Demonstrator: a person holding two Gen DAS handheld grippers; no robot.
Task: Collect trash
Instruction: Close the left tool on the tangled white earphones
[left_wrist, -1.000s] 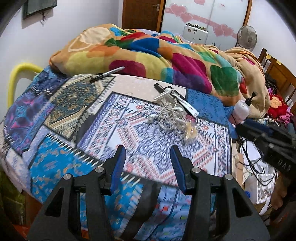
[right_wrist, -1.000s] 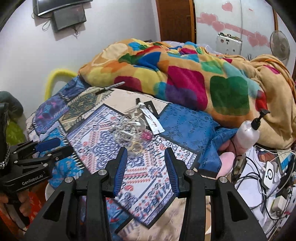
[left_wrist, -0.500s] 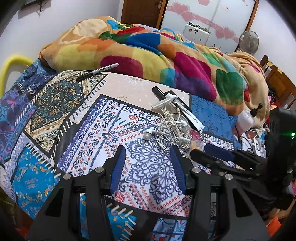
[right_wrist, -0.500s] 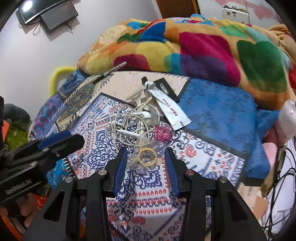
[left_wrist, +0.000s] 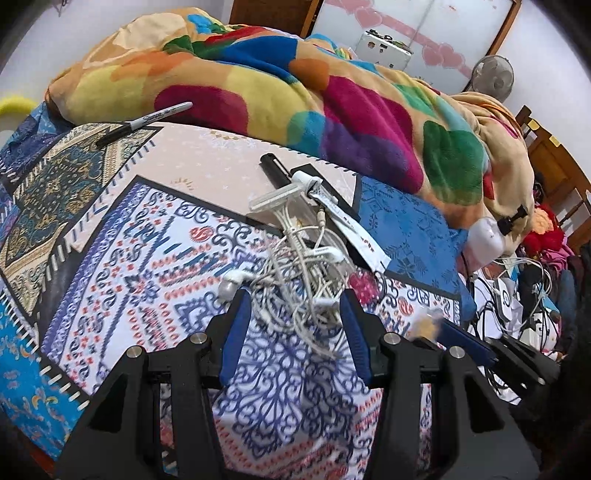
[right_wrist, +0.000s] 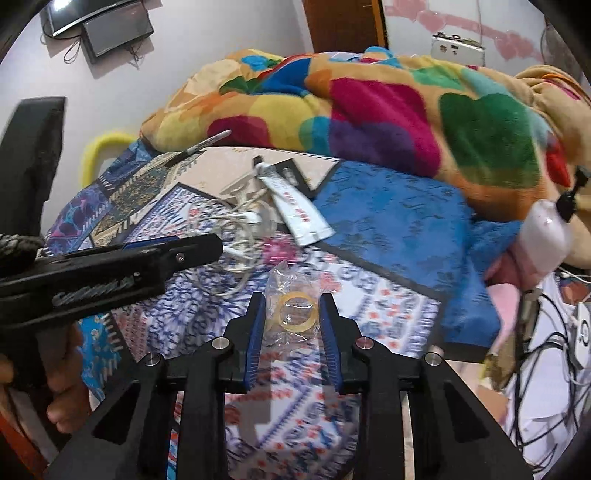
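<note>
Step in hand: pickup of the first piece of trash from the bed, judged from how the tools stand.

Landmark: the tangle of white earphone cables (left_wrist: 306, 273) lying on the patterned bedspread (left_wrist: 122, 258).

Right gripper (right_wrist: 291, 314): its jaws have just been closing around a clear plastic wrapper holding a yellowish ring (right_wrist: 295, 310). The wrapper lies on the bedspread just to the right of the cable tangle. The blue pads stand either side of the wrapper; the film appears to meet both, but firm contact cannot be confirmed.

Left gripper (left_wrist: 295, 317): jaws apart, holding nothing. It hangs directly over the near edge of the cable tangle, with cable loops showing between the pads.

Other items: a white tube (right_wrist: 299, 210) beyond the tangle, touching it; a black marker (left_wrist: 144, 122) well apart from it, near the bright blanket (left_wrist: 332, 103).

Next move, as a judgement:
1. Finish the right closure until the film is pinched.
2. Lift straight up; thin film slips easily.
3. Keep the left gripper clear of the cables unless they count as trash.
4. No bin is visible; locate one.
</note>
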